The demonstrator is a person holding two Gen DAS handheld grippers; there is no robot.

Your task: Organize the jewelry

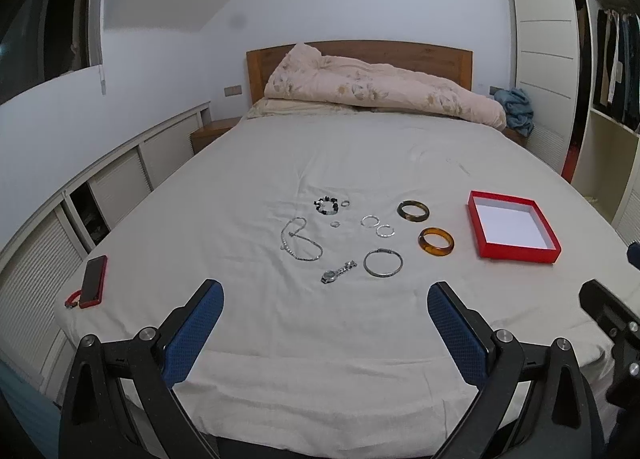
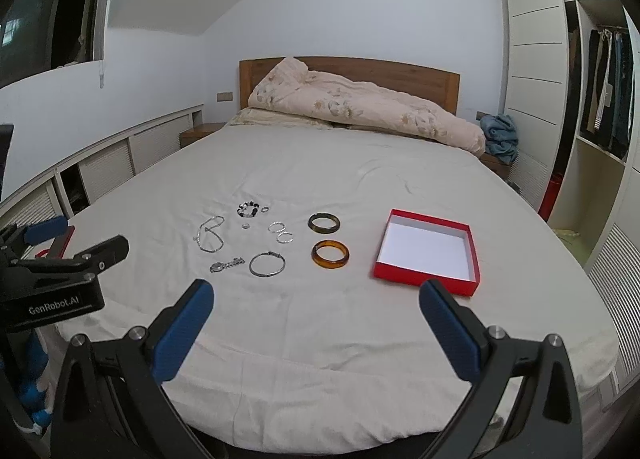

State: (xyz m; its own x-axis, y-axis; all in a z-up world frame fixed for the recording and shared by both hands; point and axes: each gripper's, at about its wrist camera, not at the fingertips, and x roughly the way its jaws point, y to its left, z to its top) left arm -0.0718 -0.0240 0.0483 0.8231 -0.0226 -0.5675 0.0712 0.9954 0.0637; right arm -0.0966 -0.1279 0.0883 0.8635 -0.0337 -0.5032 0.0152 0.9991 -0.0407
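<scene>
Blue-padded and spread wide, the jaws of the left gripper (image 1: 325, 293) hang above the near edge of the bed (image 1: 360, 339), gripping nothing. The right gripper (image 2: 316, 293) sits beside it with its jaws equally wide and bare, the white sheet showing between its fingers.

Just beyond the left gripper lie a silver watch (image 1: 338, 272) and, to its right, a thin silver bangle (image 1: 383, 263). Further right rests an amber bangle (image 1: 436, 242), and behind that a dark green bangle (image 1: 413, 211). Between the bangles and the watch's far side sit two small silver hoops (image 1: 378, 226) touching or nearly touching each other. A silver chain necklace (image 1: 298, 239) is looped loosely to the left of the group. Behind it are a tiny ring (image 1: 335, 224), a black beaded bracelet (image 1: 327, 205) and a second small ring (image 1: 345, 203) just beside the beads.

An open red box (image 1: 516, 253) with a white interior lies to the right of all the jewelry, apart from it and holding nothing. At the bed's left edge a red phone (image 1: 94, 281) lies flat.

Far back, a rumpled floral quilt (image 1: 380, 87) is heaped against the wooden headboard (image 1: 440, 55), with a blue cloth (image 1: 516, 107) bundled to its right. White wardrobe doors (image 1: 544, 59) stand beyond.
</scene>
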